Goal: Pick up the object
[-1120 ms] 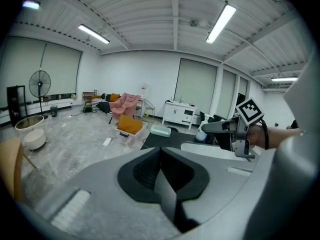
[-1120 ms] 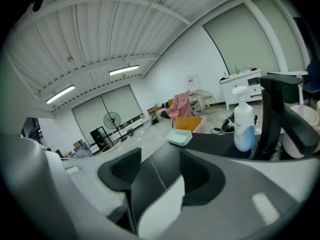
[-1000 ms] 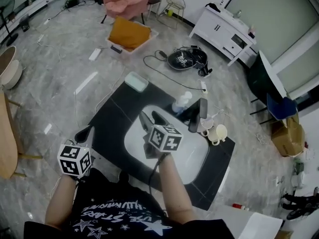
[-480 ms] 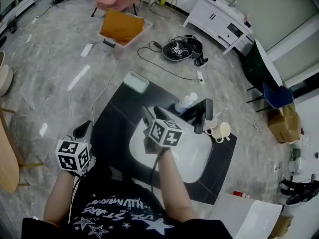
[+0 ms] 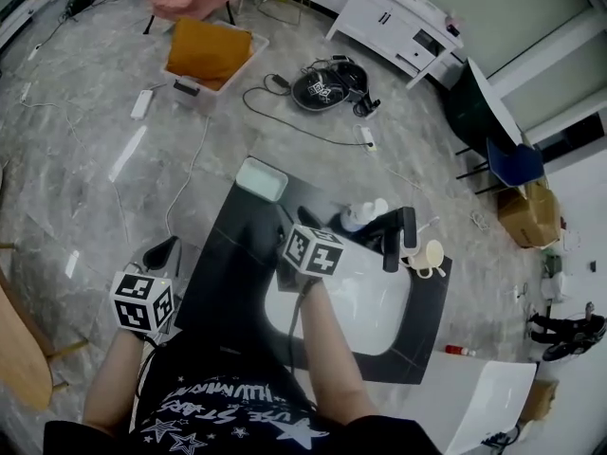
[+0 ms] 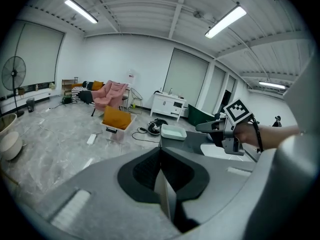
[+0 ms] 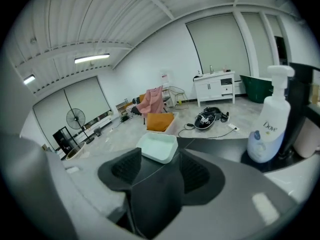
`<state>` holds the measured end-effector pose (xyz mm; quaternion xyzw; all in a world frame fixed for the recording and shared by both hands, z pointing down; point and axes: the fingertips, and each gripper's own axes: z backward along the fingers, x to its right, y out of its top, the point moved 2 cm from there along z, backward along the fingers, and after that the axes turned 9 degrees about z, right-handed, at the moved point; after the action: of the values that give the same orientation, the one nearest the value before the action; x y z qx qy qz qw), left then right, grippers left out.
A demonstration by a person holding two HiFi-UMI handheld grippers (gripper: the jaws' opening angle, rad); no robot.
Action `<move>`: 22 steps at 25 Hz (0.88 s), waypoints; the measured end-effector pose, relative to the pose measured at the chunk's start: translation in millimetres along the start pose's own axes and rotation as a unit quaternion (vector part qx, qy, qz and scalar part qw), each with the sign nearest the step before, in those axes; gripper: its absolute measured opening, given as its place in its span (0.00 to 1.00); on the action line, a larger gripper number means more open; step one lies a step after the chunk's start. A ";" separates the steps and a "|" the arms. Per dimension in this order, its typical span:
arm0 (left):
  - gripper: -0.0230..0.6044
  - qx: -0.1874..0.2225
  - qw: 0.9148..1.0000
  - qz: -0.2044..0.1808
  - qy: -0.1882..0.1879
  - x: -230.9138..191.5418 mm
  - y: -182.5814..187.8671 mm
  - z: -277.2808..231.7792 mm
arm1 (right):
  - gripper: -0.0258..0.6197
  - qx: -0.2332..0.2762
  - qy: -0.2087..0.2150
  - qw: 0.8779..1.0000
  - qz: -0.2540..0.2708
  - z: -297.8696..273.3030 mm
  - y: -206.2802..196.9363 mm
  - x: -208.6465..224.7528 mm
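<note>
Pale green and rectangular, the shallow plastic tray (image 5: 260, 179) (image 7: 159, 147) sits at the far left corner of the dark counter (image 5: 226, 254). I see it framed between the spread jaws of my right gripper (image 5: 294, 224) (image 7: 160, 169), which hangs over the white basin's (image 5: 372, 303) left edge, apart from the tray and holding nothing. A white pump bottle (image 5: 356, 218) (image 7: 267, 129) stands beside the black faucet (image 5: 396, 230). My left gripper (image 5: 163, 250) (image 6: 161, 171) hangs off the counter's left side over the grey marble floor (image 5: 85, 150), jaws pressed together on nothing.
</note>
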<state>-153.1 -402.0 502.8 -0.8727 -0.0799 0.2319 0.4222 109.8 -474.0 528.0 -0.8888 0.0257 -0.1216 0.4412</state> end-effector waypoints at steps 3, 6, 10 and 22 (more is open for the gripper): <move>0.05 -0.005 1.000 0.001 -0.011 -9.2 6.9 -11.9 | 0.42 -0.014 -0.025 1.000 -0.004 -17.0 -0.6 4.2; 0.05 -0.011 1.000 0.004 -0.018 -18.2 11.7 -23.7 | 0.38 -0.024 -0.048 0.999 -0.012 -34.7 0.4 9.7; 0.05 -0.020 1.000 0.007 -0.023 -24.0 13.7 -34.9 | 0.32 -0.037 -0.062 0.997 -0.025 -51.6 0.7 15.0; 0.05 -0.035 0.999 0.027 -0.017 -42.6 -3.6 -37.0 | 0.19 -0.079 -0.105 0.991 -0.009 -87.3 -11.9 28.2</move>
<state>-172.9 -439.9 539.8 -0.8845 -0.0712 0.2557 0.3837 115.6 -538.9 593.5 -0.9289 -0.0198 -0.0290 0.3687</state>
